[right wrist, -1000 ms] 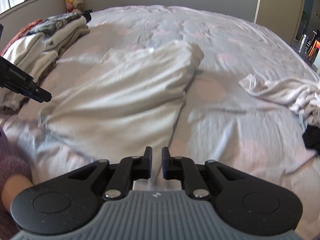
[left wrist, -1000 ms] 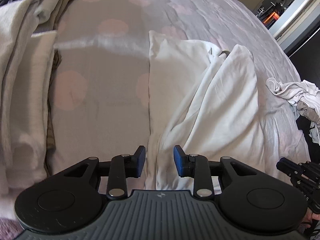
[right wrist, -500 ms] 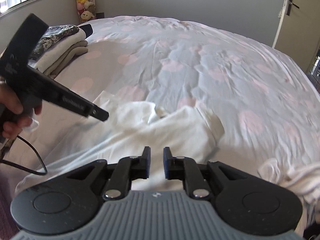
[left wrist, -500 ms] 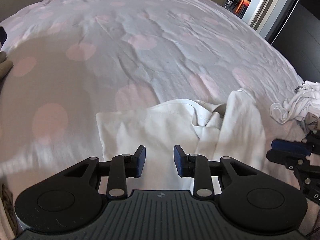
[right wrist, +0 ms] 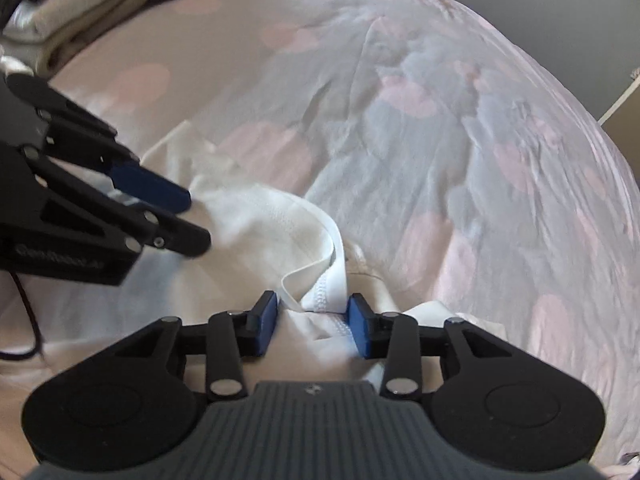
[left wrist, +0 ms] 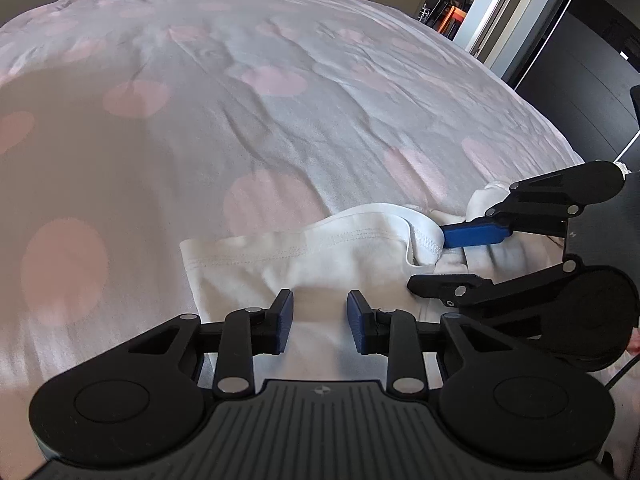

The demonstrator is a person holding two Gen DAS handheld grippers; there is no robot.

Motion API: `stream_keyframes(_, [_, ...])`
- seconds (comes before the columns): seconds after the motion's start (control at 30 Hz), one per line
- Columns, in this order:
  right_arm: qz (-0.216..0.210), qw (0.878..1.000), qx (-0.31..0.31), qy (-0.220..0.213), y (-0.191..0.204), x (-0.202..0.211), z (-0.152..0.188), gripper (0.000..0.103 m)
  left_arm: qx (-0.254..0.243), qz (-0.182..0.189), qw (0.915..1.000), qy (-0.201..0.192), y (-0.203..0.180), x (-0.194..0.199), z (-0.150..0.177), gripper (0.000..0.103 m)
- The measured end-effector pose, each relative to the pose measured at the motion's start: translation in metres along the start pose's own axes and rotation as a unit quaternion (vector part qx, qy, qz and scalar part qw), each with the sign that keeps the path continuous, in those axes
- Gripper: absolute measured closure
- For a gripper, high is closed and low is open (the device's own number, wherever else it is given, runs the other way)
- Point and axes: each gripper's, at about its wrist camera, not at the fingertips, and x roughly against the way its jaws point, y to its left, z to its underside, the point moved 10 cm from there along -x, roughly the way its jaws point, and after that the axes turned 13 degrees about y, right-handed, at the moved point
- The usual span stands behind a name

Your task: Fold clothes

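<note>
Since half a second ago both grippers have dropped low over the white garment (left wrist: 320, 256), and the right gripper's jaws have spread from nearly closed to wide apart. Left wrist view: left gripper (left wrist: 320, 316) released, jaws apart, hovering over the garment's near part, nothing between the pads. One white garment lies on the bedspread (left wrist: 260, 112), which is grey with pink dots. The right gripper (left wrist: 428, 258) comes in from the right side, its blue fingertip touching the stitched neckband. An open doorway (left wrist: 452, 4) is at top right. No containers, no readable writing here. Right wrist view: right gripper (right wrist: 312, 320) released, jaws spread, the garment's (right wrist: 256, 240) neckband fold bunched between the pads but not clamped. The left gripper (right wrist: 182, 218) is at left, also open, its tips on the cloth. One stack of folded clothes (right wrist: 100, 0) sits at top left of the bedspread (right wrist: 440, 120). White lettering on the left gripper's body is too blurred to read.
</note>
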Motion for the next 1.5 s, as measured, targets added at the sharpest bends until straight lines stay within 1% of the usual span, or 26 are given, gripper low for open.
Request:
stream_keyframes(0.03, [0.006, 1.0, 0.01, 0.013, 0.002, -0.005, -0.001, 0.066, 0.002, 0.002, 1.0, 0.001, 0.001, 0.0, 0.0, 0.075])
stream_keyframes(0.07, [0.006, 1.0, 0.009, 0.018, 0.0, -0.005, -0.002, 0.072, 0.005, 0.004, 1.0, 0.002, 0.002, -0.001, 0.001, 0.075])
stream_keyframes(0.1, [0.017, 1.0, 0.008, 0.02, -0.004, -0.006, -0.005, 0.074, 0.007, 0.006, 1.0, 0.003, 0.003, -0.002, 0.001, 0.076])
stream_keyframes(0.13, [0.029, 0.999, 0.007, 0.022, -0.009, -0.006, -0.007, 0.079, 0.007, 0.005, 0.9999, 0.006, 0.004, -0.002, 0.002, 0.076])
stream_keyframes(0.2, [0.053, 0.998, 0.005, 0.027, -0.018, -0.007, -0.011, 0.083, 0.009, 0.002, 0.9999, 0.008, 0.006, -0.003, 0.003, 0.081])
stream_keyframes(0.23, [0.064, 0.997, 0.004, 0.029, -0.023, -0.008, -0.014, 0.087, 0.011, 0.002, 0.9999, 0.008, 0.007, -0.004, 0.003, 0.081])
stream_keyframes(0.33, [0.054, 0.997, -0.019, 0.042, -0.038, -0.016, -0.016, 0.087, 0.015, 0.006, 0.9998, 0.009, 0.009, -0.004, 0.003, 0.082])
stream_keyframes(0.37, [0.051, 0.998, -0.028, 0.035, -0.04, -0.011, -0.015, 0.087, 0.016, 0.006, 0.9998, 0.009, 0.009, -0.003, 0.003, 0.083])
stream_keyframes(0.5, [0.041, 0.998, -0.057, 0.005, -0.044, 0.016, -0.01, 0.082, 0.01, 0.012, 0.9999, -0.003, 0.005, 0.004, 0.001, 0.082])
stream_keyframes(0.57, [0.035, 0.997, -0.069, -0.012, -0.044, 0.032, -0.007, 0.075, 0.005, 0.027, 0.9996, -0.007, -0.001, 0.008, 0.0, 0.082])
stream_keyframes(0.6, [0.032, 0.996, -0.077, -0.017, -0.044, 0.038, -0.004, 0.073, 0.003, 0.036, 0.9993, -0.008, -0.004, 0.01, -0.001, 0.082])
stream_keyframes(0.67, [0.031, 0.994, -0.099, -0.023, -0.045, 0.045, 0.001, 0.066, -0.007, 0.049, 0.9987, -0.008, -0.013, 0.011, -0.001, 0.082])
stream_keyframes(0.73, [0.014, 0.992, -0.126, -0.024, -0.04, 0.047, 0.008, 0.063, -0.017, 0.056, 0.9982, -0.004, -0.021, 0.01, 0.001, 0.082])
stream_keyframes(0.8, [0.006, 0.989, -0.146, -0.011, -0.033, 0.037, 0.014, 0.061, -0.025, 0.059, 0.9979, 0.002, -0.027, 0.007, 0.004, 0.082])
stream_keyframes(0.87, [0.008, 0.987, -0.158, -0.001, -0.028, 0.026, 0.022, 0.065, -0.03, 0.058, 0.9978, 0.006, -0.031, 0.005, 0.005, 0.082])
stream_keyframes(0.9, [0.003, 0.986, -0.165, 0.0, -0.027, 0.021, 0.026, 0.071, -0.031, 0.058, 0.9978, 0.007, -0.032, 0.004, 0.006, 0.082])
stream_keyframes(0.93, [-0.002, 0.985, -0.173, 0.001, -0.026, 0.017, 0.031, 0.095, -0.032, 0.059, 0.9978, 0.007, -0.032, 0.004, 0.007, 0.082])
stream_keyframes(0.97, [-0.003, 0.983, -0.182, -0.002, -0.027, 0.02, 0.038, 0.099, -0.032, 0.062, 0.9976, 0.008, -0.033, 0.004, 0.007, 0.082])
stream_keyframes(1.13, [-0.006, 0.973, -0.23, -0.016, -0.031, 0.036, 0.072, 0.101, -0.036, 0.08, 0.9961, 0.01, -0.037, 0.006, 0.009, 0.079])
stream_keyframes(1.2, [-0.007, 0.968, -0.248, -0.022, -0.033, 0.042, 0.087, 0.101, -0.036, 0.087, 0.9954, 0.014, -0.039, 0.005, 0.01, 0.072])
stream_keyframes(1.27, [-0.009, 0.963, -0.267, -0.028, -0.035, 0.048, 0.101, 0.101, -0.039, 0.094, 0.9946, 0.018, -0.043, 0.003, 0.012, 0.07])
stream_keyframes(1.3, [-0.009, 0.961, -0.276, -0.03, -0.036, 0.052, 0.108, 0.101, -0.041, 0.097, 0.9942, 0.02, -0.045, 0.002, 0.013, 0.068])
stream_keyframes(1.37, [-0.011, 0.955, -0.294, -0.036, -0.038, 0.058, 0.122, 0.101, -0.05, 0.098, 0.9937, 0.021, -0.05, 0.001, 0.015, 0.066])
stream_keyframes(1.5, [-0.021, 0.948, -0.315, -0.031, -0.033, 0.046, 0.137, 0.099, -0.062, 0.092, 0.9935, 0.026, -0.058, -0.002, 0.019, 0.066])
